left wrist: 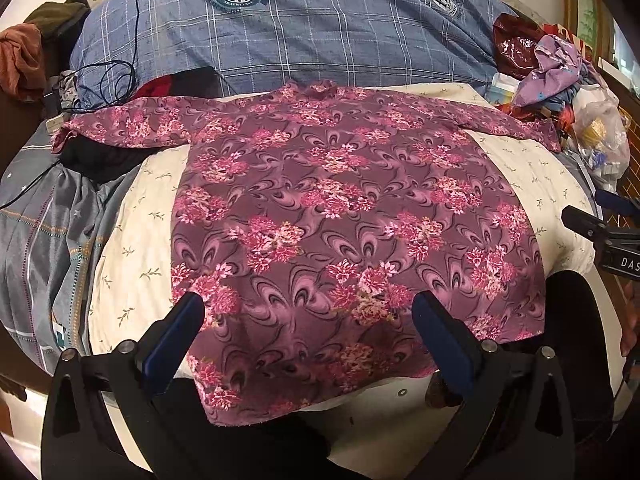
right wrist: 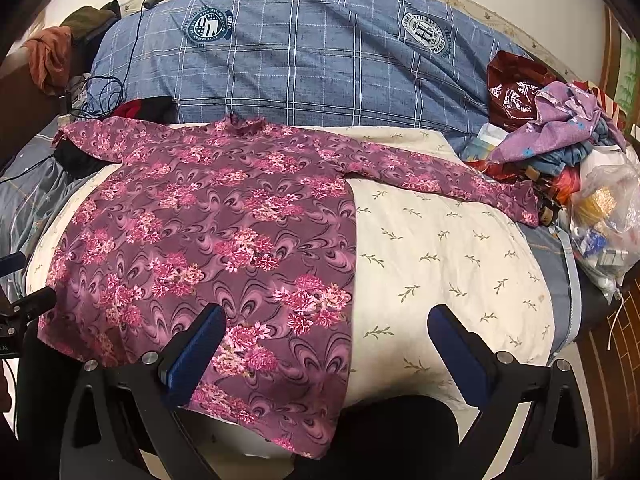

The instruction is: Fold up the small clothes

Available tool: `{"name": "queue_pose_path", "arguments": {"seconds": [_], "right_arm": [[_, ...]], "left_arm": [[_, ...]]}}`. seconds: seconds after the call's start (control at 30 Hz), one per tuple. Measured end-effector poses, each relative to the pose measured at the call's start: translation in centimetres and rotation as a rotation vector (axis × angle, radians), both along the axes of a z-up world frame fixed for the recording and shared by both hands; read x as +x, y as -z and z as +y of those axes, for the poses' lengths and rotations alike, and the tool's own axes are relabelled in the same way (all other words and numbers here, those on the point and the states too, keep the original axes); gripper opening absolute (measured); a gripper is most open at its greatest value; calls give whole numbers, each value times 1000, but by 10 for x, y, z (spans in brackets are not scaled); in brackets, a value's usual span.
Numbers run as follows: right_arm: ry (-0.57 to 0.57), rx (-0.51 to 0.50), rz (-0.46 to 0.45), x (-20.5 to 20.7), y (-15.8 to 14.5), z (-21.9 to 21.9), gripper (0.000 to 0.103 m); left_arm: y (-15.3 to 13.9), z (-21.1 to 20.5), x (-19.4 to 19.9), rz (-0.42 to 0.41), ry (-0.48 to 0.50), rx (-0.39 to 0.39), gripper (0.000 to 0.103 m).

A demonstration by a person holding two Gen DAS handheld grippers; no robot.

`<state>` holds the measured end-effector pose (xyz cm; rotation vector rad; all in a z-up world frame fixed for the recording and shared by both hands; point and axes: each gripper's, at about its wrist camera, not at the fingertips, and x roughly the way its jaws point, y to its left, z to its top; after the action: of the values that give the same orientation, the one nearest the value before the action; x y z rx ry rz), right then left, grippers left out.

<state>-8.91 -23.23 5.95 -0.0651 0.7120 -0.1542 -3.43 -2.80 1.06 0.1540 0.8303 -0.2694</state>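
Grippers come first at the near edge of both views: the left gripper [left wrist: 308, 336] has its blue-padded fingers [left wrist: 176, 336] spread wide with nothing between them, poised over the near hem of a purple long-sleeved top printed with pink flowers [left wrist: 340, 208]. The right gripper [right wrist: 326, 344] is likewise wide open and empty, above the top's right hem and the bare bedding beside it. The top lies flat, spread out on a cream pillow or quilt with small green sprigs [right wrist: 440, 260], its collar at the far side and both sleeves stretched out left and right. Left of it lies crumpled grey striped bedding [left wrist: 44, 232], with a dark garment [left wrist: 100, 156] under the left sleeve. At the right is a heap of lilac cloth and plastic bags [right wrist: 568, 152]. Farther back lies a blue checked duvet with round crests [right wrist: 320, 52], a black cable [left wrist: 116, 80] looped at its left end.
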Motion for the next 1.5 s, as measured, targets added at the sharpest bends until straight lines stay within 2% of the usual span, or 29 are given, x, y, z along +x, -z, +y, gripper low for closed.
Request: {"name": "queue_pose_path", "arguments": {"seconds": [1.1, 1.2, 1.27, 1.4, 1.5], "right_arm": [[3, 45, 36, 18, 13, -3, 102], [17, 115, 52, 23, 17, -18, 101], [30, 181, 54, 24, 22, -34, 100], [69, 287, 77, 25, 38, -65, 92], [69, 341, 107, 28, 53, -74, 89]], "left_arm": [[7, -8, 18, 39, 10, -13, 103], [2, 14, 29, 69, -23, -96, 103], [-4, 39, 39, 73, -78, -145, 103], [-15, 106, 65, 67, -254, -158, 103], [-2, 144, 83, 161, -319, -191, 103]]}}
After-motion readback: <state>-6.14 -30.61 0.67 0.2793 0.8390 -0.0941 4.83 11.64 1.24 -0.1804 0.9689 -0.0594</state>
